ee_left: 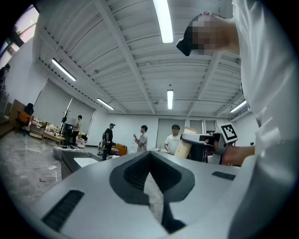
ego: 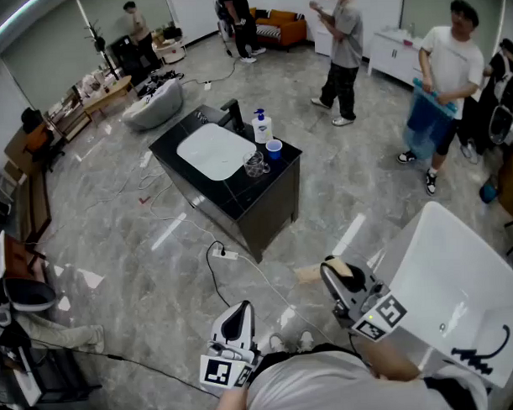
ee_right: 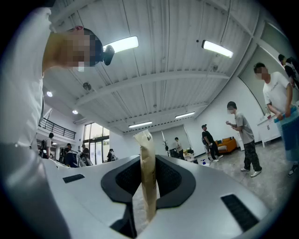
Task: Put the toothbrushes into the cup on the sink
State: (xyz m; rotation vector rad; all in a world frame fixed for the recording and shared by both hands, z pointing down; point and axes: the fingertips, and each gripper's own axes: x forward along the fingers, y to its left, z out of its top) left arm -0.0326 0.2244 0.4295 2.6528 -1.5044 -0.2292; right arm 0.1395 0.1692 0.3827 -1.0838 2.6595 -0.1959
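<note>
Pinching toothbrush packet [ego: 308, 275] upright in right tongs [ego: 333, 277], with left tongs [ego: 235, 312] pressed together, empty. Facing a long carry toward eleven o'clock to cup [ego: 274, 148] on worktop [ego: 227, 197].

Glossy grey marble floor [ego: 98, 239]; orange sofa [ego: 281, 27] at far wall; strip lights [ee_left: 163, 21] overhead

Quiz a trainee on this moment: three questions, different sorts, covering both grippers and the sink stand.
1. True or false: the right gripper is shut on a tan paper packet.
2. Which of these stands beside the soap bottle on the black sink counter? A) blue cup B) red kettle C) green bowl
3. Fill in: between its jaws the left gripper holds ____.
Key: 1 true; 2 A; 3 nothing.
</note>
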